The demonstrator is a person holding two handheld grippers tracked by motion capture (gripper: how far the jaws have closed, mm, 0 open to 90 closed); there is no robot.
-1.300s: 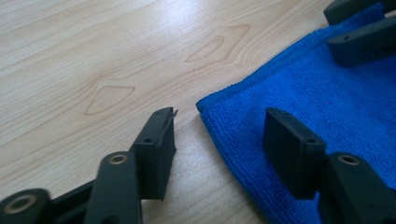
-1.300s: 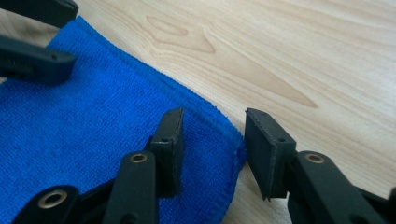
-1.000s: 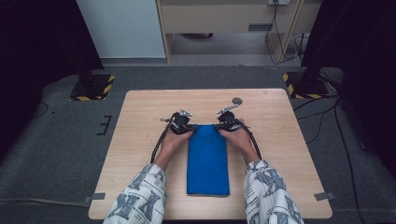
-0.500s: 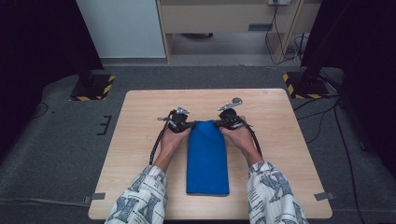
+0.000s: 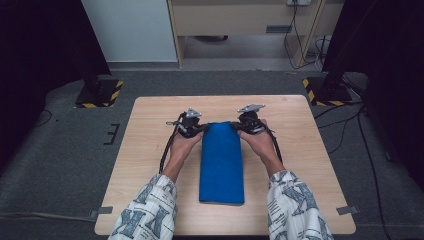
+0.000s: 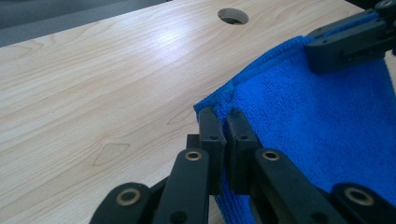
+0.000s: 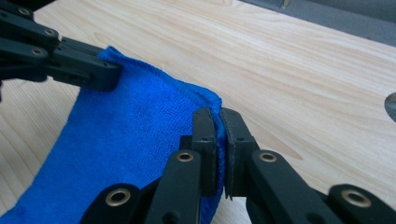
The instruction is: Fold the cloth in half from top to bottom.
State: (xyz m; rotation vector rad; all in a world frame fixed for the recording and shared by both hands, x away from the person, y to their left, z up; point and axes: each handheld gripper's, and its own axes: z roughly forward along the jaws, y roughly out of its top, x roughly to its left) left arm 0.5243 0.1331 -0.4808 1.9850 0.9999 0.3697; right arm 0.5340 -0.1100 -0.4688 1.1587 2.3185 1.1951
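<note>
A light wooden table with a pale grain stands on grey carpet. A folded blue cloth lies lengthwise along its middle, its near end flat on the wood close to the front edge, its far end raised off the surface. A round hole pierces the tabletop near the far edge

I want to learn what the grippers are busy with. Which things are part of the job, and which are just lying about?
Part of the job:
- blue cloth
- left gripper, shut on a far corner
- right gripper, shut on the other far corner

Just there:
- wooden table underneath
- round hole in the tabletop
</note>
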